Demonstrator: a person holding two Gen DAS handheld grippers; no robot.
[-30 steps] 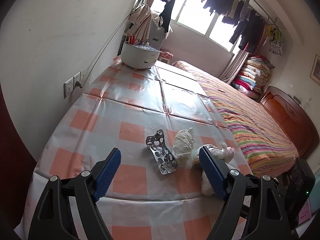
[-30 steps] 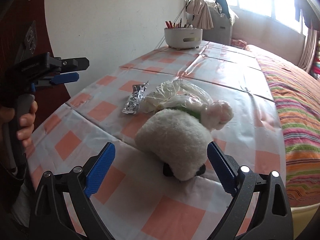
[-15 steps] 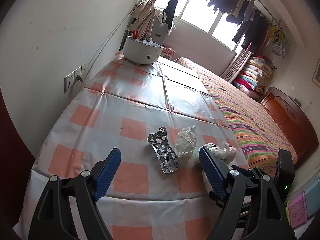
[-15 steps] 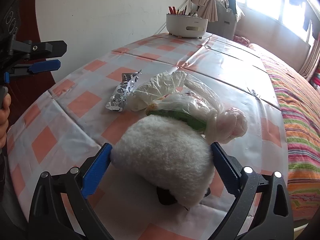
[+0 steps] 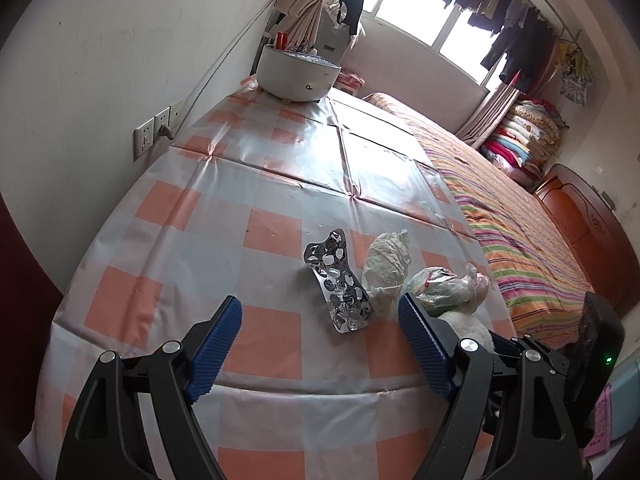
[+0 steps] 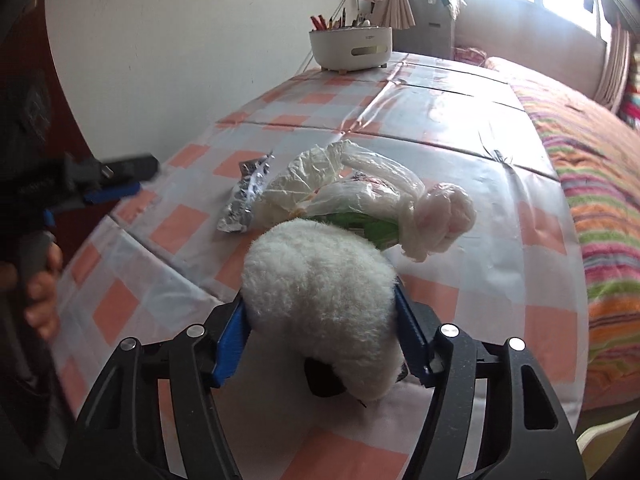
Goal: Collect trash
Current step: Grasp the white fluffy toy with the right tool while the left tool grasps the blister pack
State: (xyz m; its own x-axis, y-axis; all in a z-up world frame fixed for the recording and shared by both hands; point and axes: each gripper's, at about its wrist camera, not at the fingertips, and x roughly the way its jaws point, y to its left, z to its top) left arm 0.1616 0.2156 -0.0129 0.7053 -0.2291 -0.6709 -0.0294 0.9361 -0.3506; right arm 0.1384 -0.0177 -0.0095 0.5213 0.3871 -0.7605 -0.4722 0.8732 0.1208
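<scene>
The right gripper (image 6: 322, 340) is closing its jaws on a white fluffy toy (image 6: 320, 296), pads touching its sides, low on the checked worktop (image 6: 500, 152). At twelve o'clock beyond it lie a knotted plastic bag (image 6: 400, 208) and, at eleven, a foil blister pack (image 6: 246, 200). The left gripper (image 5: 320, 344) hangs wide, empty. Farthest stands a white pen holder (image 6: 352, 46).

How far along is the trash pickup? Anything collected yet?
Nothing looks collected yet; no bin shows. In hand: the right hand-held gripper is closing its jaws on the white fluffy item, pads against its sides. Left: the foil blister pack, crumpled plastic bag and knotted bag lie on the tablecloth. The left hand-held gripper is open and empty.
</scene>
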